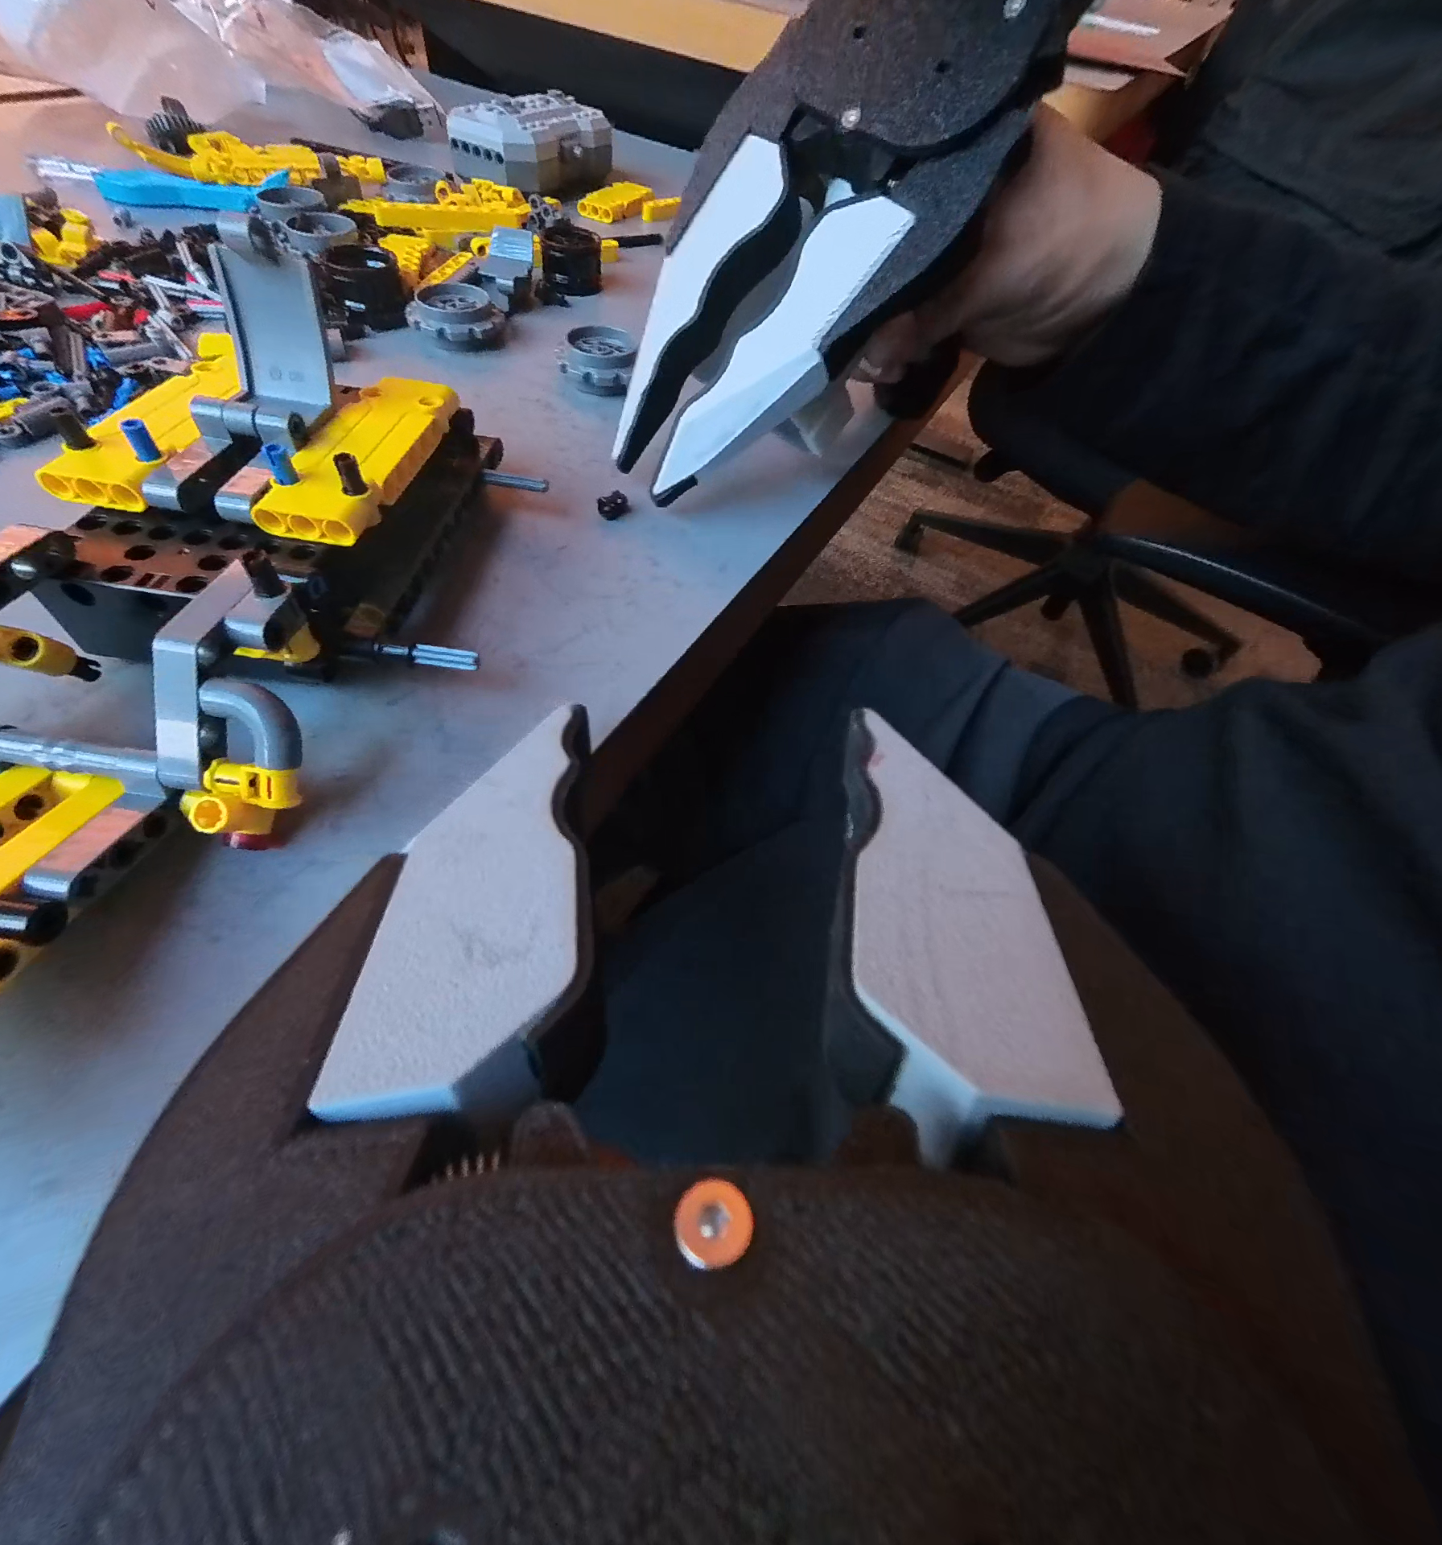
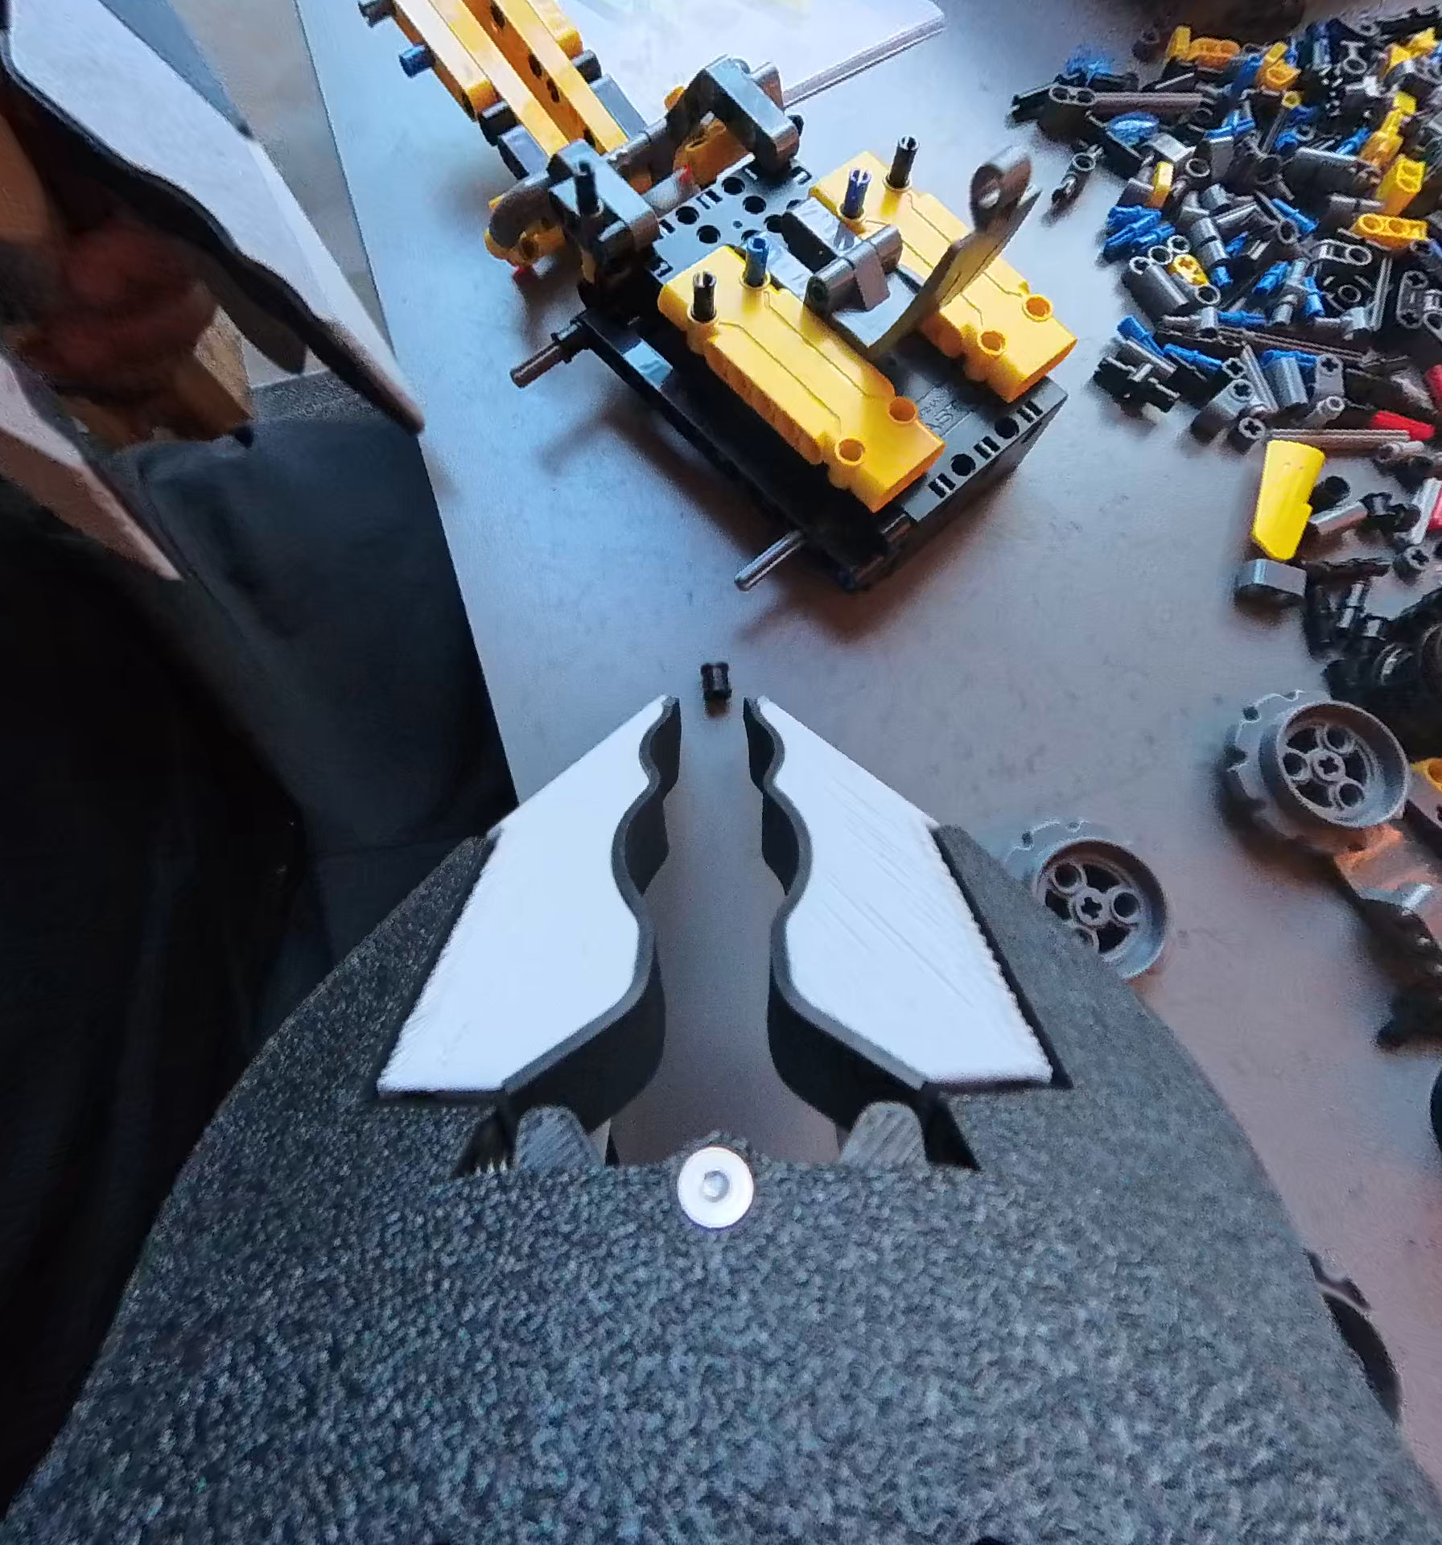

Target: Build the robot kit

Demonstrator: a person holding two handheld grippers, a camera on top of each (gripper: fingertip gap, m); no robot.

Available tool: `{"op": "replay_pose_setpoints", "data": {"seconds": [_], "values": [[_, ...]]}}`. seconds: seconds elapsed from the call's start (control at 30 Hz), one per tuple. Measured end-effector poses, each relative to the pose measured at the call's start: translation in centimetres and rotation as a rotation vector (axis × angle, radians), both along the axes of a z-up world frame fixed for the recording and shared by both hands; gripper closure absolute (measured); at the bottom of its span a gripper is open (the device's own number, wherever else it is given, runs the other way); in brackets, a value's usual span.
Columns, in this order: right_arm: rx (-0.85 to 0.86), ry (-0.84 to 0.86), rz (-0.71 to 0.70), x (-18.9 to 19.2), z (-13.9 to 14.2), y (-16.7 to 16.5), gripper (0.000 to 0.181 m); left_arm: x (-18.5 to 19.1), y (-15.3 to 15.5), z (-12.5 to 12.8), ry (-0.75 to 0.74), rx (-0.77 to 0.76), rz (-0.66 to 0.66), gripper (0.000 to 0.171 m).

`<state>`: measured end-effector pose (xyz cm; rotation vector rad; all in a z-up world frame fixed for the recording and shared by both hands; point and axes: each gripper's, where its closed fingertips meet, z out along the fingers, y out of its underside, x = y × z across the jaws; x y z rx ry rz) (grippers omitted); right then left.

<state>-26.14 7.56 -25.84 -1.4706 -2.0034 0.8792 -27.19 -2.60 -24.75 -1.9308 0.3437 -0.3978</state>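
A small black pin (image 2: 714, 675) lies alone on the grey table near its edge; it also shows in the left wrist view (image 1: 613, 504). My right gripper (image 2: 709, 711) is open and empty, its fingertips just short of the pin on either side; it shows in the left wrist view (image 1: 649, 478) pointing down at the table beside the pin. My left gripper (image 1: 718, 726) is open and empty, held over the table edge above a dark sleeve. A half-built yellow, black and grey brick model (image 2: 810, 351) sits beyond the pin, seen too in the left wrist view (image 1: 224, 518).
A pile of loose blue, black, yellow and grey parts (image 2: 1303, 251) covers the table's right side. Grey wheel hubs (image 2: 1102, 899) (image 2: 1328, 765) lie near my right gripper. The table edge (image 1: 751, 602) runs diagonally; an office chair base (image 1: 1119, 585) stands on the floor beyond. Spacing between my two grippers at the tips: around 11 cm.
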Motion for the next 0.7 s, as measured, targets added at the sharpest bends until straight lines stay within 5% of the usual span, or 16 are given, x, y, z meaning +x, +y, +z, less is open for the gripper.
{"op": "replay_pose_setpoints", "data": {"seconds": [0.7], "values": [[-0.03,-0.059,-0.02,-1.2,-0.7,-0.7,0.175,0.3,-0.6,0.2,-0.022,0.0,-0.038,0.113]]}}
